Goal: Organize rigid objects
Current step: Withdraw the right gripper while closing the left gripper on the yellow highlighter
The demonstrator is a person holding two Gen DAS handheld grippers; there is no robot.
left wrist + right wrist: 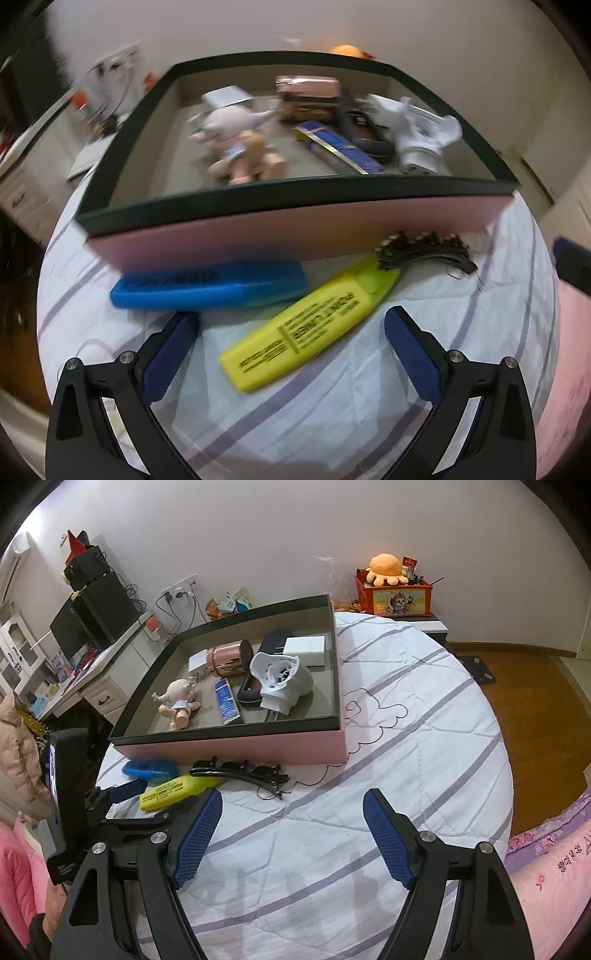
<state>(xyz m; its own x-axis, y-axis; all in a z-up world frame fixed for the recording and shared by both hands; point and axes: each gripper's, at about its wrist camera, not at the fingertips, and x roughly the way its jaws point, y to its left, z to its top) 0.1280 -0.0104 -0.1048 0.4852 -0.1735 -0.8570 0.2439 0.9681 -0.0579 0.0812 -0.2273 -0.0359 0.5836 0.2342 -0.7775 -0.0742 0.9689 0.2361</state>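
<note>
Toys and small things [280, 672] sit in the pink box [236, 747] already — two markers [295, 325] and a hair clip [240, 770] wait on the bed, left gripper [291, 350] and right gripper [293, 834] both spread, holding nothing.

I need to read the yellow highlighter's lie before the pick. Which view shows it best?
The left wrist view: the yellow highlighter lies large and whole on the quilt, just ahead of the open left gripper, label readable. The right wrist view shows it small at the left, partly hidden behind the right gripper's finger.
</note>
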